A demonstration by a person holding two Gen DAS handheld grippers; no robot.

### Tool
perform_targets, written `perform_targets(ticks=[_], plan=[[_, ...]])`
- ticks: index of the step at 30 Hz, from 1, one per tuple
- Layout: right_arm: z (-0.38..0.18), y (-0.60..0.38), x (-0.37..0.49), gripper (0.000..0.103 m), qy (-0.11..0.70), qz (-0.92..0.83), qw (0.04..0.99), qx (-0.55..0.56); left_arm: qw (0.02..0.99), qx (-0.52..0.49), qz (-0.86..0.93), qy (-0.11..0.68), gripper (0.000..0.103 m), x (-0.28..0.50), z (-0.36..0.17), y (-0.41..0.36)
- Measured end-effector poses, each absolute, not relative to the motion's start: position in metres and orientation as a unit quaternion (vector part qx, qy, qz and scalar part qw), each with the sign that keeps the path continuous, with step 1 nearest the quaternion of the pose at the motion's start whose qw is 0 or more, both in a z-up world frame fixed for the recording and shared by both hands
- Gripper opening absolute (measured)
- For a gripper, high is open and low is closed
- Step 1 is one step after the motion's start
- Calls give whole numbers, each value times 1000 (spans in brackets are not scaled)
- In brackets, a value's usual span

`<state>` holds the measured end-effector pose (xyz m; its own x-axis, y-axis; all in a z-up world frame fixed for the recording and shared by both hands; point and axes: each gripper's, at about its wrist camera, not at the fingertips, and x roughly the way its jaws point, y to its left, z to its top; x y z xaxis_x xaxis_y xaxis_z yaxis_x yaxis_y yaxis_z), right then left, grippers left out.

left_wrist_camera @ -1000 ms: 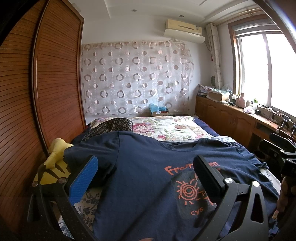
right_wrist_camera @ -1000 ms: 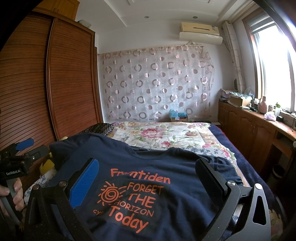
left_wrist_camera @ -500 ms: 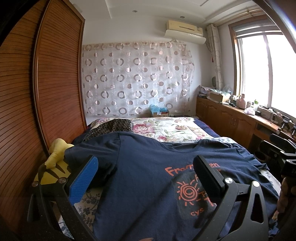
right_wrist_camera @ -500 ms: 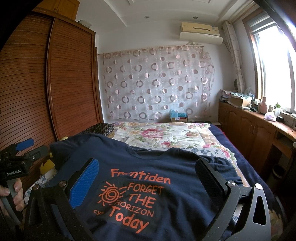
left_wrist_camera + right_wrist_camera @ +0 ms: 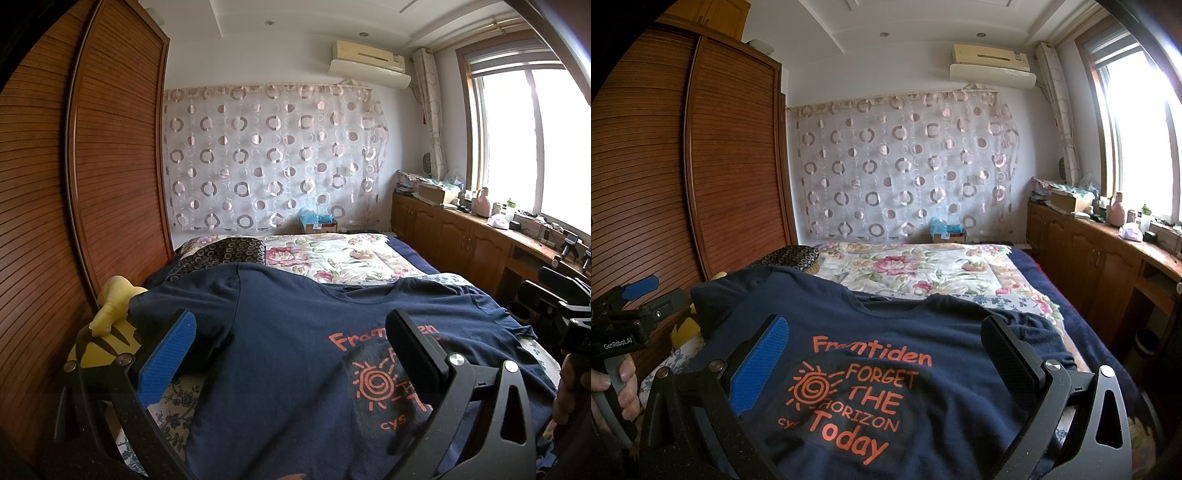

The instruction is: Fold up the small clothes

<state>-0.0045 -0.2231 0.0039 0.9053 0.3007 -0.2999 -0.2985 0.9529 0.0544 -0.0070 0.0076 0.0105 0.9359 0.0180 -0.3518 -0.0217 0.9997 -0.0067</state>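
A navy T-shirt with orange print lies spread flat, front up, across the near end of the bed; in the right wrist view the navy T-shirt fills the foreground with its neck toward the far end. My left gripper hovers open above the shirt's left half, nothing between its fingers. My right gripper hangs open over the printed chest, also empty. The left gripper's body shows at the left edge, held by a hand.
A yellow plush toy lies by the shirt's left sleeve against the wooden wardrobe. A floral bedspread and patterned pillow cover the far bed. Wooden cabinets with clutter run along the right under the window.
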Motion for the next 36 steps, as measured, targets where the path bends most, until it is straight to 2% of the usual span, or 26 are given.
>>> perform_targets(ticks=[36], plan=[[3, -217, 1, 103, 166, 168, 972, 0, 980, -2, -6, 197, 103, 1, 18, 18]])
